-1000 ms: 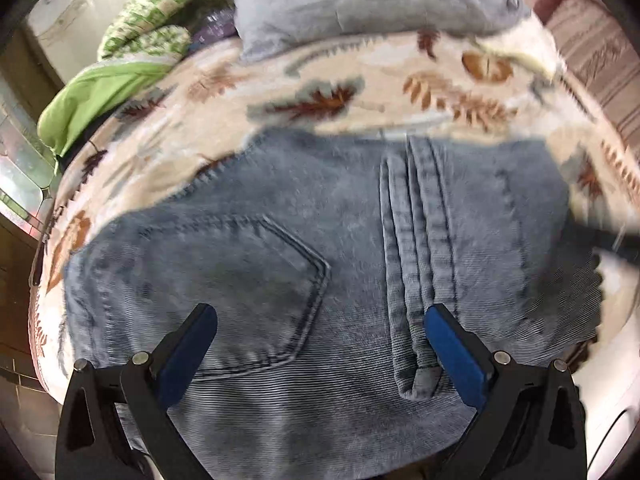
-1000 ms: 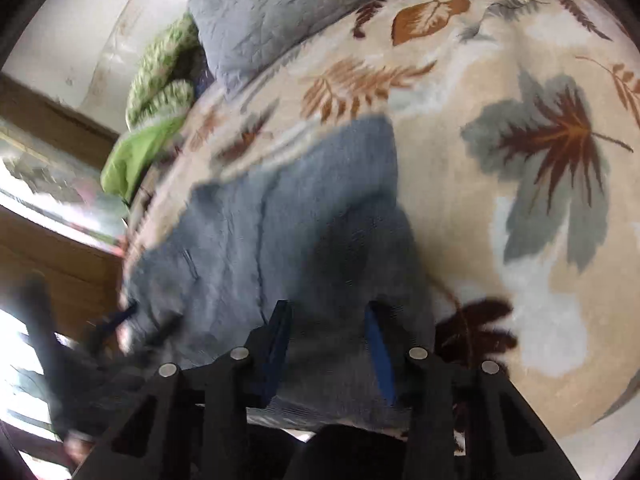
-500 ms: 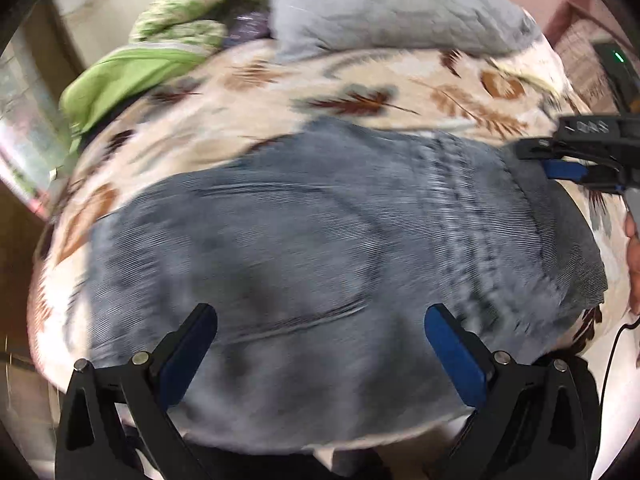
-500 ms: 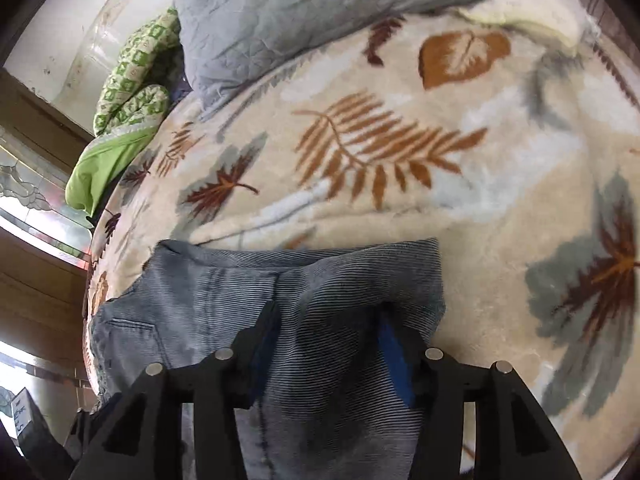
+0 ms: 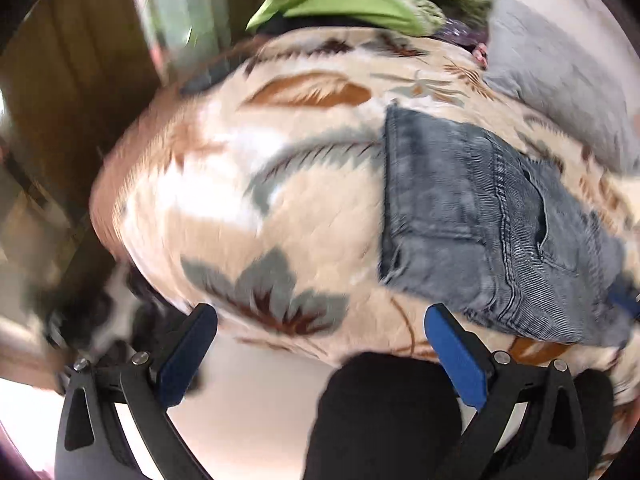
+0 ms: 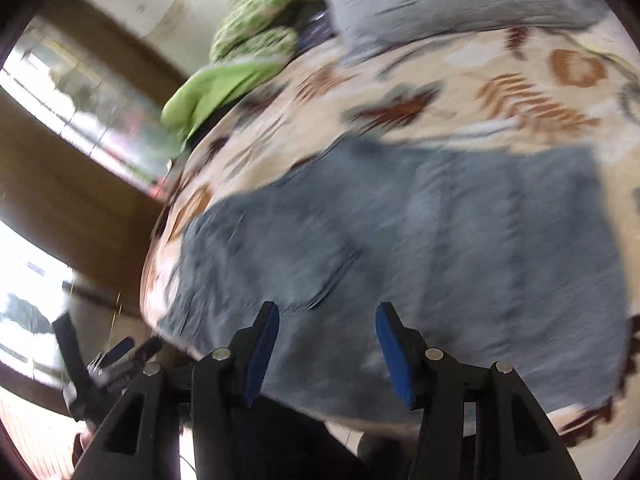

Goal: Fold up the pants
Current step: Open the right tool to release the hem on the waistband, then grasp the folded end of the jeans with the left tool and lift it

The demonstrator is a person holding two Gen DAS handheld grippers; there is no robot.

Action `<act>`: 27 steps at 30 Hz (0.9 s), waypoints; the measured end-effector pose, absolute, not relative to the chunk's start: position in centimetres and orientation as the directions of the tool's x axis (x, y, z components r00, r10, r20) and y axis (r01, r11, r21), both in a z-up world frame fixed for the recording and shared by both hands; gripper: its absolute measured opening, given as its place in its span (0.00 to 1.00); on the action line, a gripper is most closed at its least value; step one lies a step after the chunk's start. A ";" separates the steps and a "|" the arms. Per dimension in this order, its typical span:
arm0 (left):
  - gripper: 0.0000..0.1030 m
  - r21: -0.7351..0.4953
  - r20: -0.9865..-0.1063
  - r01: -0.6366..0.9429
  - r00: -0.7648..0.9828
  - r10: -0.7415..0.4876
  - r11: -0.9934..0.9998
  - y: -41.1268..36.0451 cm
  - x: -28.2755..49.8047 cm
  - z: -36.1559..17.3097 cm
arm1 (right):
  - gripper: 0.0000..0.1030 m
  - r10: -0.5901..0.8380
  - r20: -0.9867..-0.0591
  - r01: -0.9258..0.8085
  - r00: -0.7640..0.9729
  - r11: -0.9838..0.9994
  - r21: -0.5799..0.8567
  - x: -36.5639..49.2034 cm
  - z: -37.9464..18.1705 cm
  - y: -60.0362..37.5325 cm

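left tool (image 5: 320, 334) spread, empty, over blanket (image 5: 248, 184); right tool (image 6: 326, 326) just widened, empty, above folded pants (image 6: 460, 240).

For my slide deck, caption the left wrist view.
Open left gripper beside folded blue-grey corduroy pants on a beige leaf-print fleece blanket.

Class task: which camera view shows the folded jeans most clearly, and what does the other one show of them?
The left wrist view: the jeans lie sharp there, seams and pocket readable, on the leaf-print blanket. The right wrist view shows them larger but smeared by blur.
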State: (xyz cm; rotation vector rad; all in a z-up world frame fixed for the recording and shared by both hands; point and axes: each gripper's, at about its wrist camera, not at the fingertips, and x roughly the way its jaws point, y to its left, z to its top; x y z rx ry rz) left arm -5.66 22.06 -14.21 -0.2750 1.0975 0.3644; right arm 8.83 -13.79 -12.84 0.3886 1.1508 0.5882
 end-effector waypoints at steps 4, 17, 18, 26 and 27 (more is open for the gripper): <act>1.00 -0.129 -0.900 -0.454 0.426 0.088 0.882 23.9 -6.8 -15.0 | 0.52 0.625 -0.749 -0.270 0.220 0.777 0.569 6.9 -13.7 -10.6; 1.00 -0.313 -0.885 -0.429 0.456 -0.096 0.847 24.0 -3.7 -17.4 | 0.52 0.598 -0.775 -0.356 0.204 0.783 0.510 4.9 -12.4 -7.4; 1.00 -0.350 -0.872 -0.428 0.473 -0.123 0.834 24.1 -3.5 -17.7 | 0.52 0.596 -0.778 -0.358 0.201 0.784 0.508 4.8 -12.5 -7.5; 0.97 -0.507 -0.807 -0.389 0.527 -0.265 0.769 24.2 -1.6 -18.4 | 0.52 0.601 -0.774 -0.337 0.200 0.784 0.522 5.2 -13.0 -8.5; 0.89 -0.516 -0.801 -0.377 0.532 -0.277 0.769 24.1 -1.6 -18.2 | 0.52 0.601 -0.773 -0.341 0.204 0.783 0.520 5.2 -12.9 -8.6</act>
